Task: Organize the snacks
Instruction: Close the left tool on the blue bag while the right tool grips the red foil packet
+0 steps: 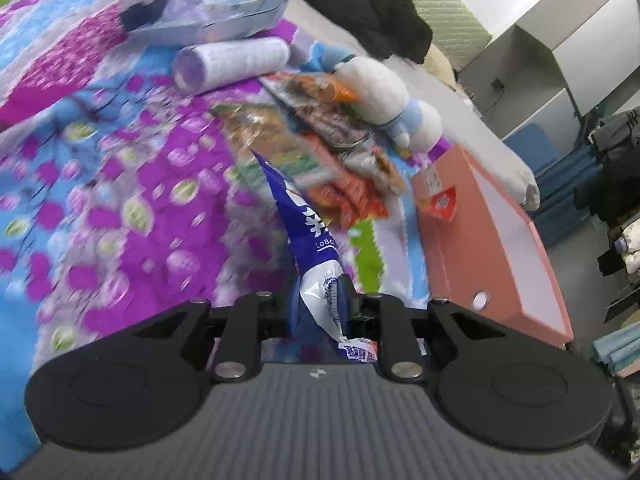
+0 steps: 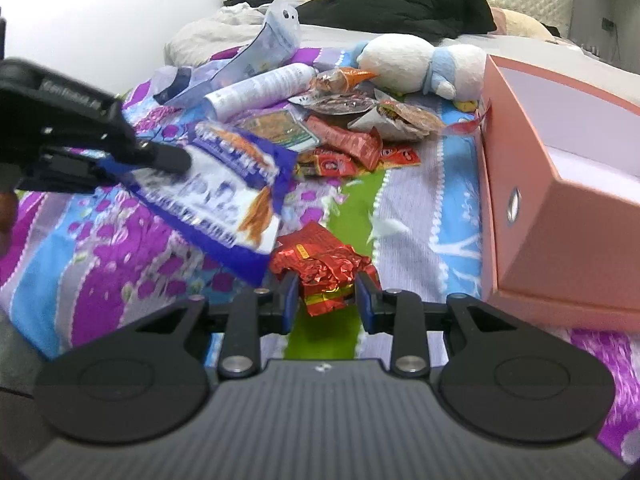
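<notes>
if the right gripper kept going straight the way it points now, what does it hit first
Probably the bedspread: the right gripper, shut on a red foil snack pack, aims down at bare cloth short of the snack pile. Depth is unclear.

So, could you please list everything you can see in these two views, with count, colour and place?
Blue snack bag: one, blue and white, held above the blanket.
Red foil packet: one, red, between the right fingers.
Snack pile: several, red, orange, brown, mid-blanket.
Tube: one, white, behind the pile.
Plush toy: one, white and blue, beside the box.
Box: one, pink, open, right side.
Blanket: one, purple, blue, green.
Black clothing: one heap, far end.
Left gripper: shut on the blue bag.
Right gripper: shut on the packet.
</notes>
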A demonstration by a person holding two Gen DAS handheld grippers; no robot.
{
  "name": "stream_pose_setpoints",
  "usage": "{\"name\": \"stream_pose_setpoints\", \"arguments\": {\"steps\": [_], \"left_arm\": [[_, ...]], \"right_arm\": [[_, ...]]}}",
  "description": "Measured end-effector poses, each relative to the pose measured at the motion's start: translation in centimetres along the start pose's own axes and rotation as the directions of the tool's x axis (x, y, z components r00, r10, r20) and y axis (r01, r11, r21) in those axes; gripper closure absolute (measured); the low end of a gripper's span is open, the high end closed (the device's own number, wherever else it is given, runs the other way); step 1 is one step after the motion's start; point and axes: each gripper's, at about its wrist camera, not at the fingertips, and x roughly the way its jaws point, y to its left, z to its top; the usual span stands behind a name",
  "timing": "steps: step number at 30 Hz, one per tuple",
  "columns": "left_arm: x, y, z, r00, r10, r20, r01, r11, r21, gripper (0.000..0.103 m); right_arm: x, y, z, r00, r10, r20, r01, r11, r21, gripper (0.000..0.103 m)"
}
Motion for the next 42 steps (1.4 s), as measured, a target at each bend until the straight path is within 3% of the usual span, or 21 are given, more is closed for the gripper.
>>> {"name": "stream_pose_setpoints", "arguments": {"steps": [9, 13, 15, 17, 19, 21, 25, 31, 37, 42], "left_arm": [[-2.5, 2.3, -3.0, 0.997, 0.055, -0.048, -0.056, 0.998, -0.026, 0.079], [-2.6, 2.6, -3.5, 0.990, 0.133, -0.056, -0.134, 0.991, -0.023, 0.074], [-2.7, 2.8, -3.7, 0.989, 0.140, -0.053, -0.142, 0.990, -0.028, 0.061], [-2.8, 2.8, -3.7, 0.987, 0.156, -0.041, -0.157, 0.987, -0.030, 0.029], [-3.0, 2.5, -3.7, 0.983, 0.185, -0.012, -0.185, 0.983, -0.001, 0.021], [-3.0, 2.2, -3.6, 0.977, 0.213, 0.003, -0.213, 0.977, 0.023, 0.017], [-2.3, 1.5, -3.3, 0.977, 0.215, 0.001, -0.215, 0.974, 0.068, 0.012], [-0.3, 0.4, -3.5, 0.974, 0.227, -0.018, -0.223, 0.965, 0.138, 0.008], [1.4, -0.1, -3.7, 0.968, 0.245, -0.056, -0.232, 0.957, 0.171, 0.005], [2.5, -0.4, -3.7, 0.962, 0.264, -0.072, -0.247, 0.950, 0.189, 0.004]], "right_arm": [[-2.0, 1.9, -1.9, 0.999, 0.020, -0.040, -0.021, 1.000, -0.014, 0.069], [-1.8, 2.2, -2.3, 0.998, 0.026, -0.052, -0.027, 0.999, -0.026, 0.069], [-1.8, 2.2, -2.5, 0.998, 0.036, -0.056, -0.037, 0.999, -0.016, 0.068], [-1.8, 1.9, -2.7, 0.996, 0.061, -0.069, -0.061, 0.998, 0.001, 0.067], [-1.7, 1.8, -2.7, 0.994, 0.079, -0.075, -0.079, 0.997, 0.005, 0.057], [-1.8, 1.9, -2.6, 0.995, 0.079, -0.067, -0.080, 0.997, -0.007, 0.034], [-1.8, 2.2, -2.3, 0.997, 0.075, -0.036, -0.078, 0.994, -0.076, 0.021], [-0.2, 3.4, -2.3, 0.992, 0.097, -0.075, -0.114, 0.954, -0.276, 0.021], [1.1, 3.6, -2.8, 0.991, 0.088, -0.097, -0.113, 0.948, -0.298, 0.022], [1.2, 3.2, -3.3, 0.992, 0.069, -0.102, -0.096, 0.954, -0.285, 0.045]]}}
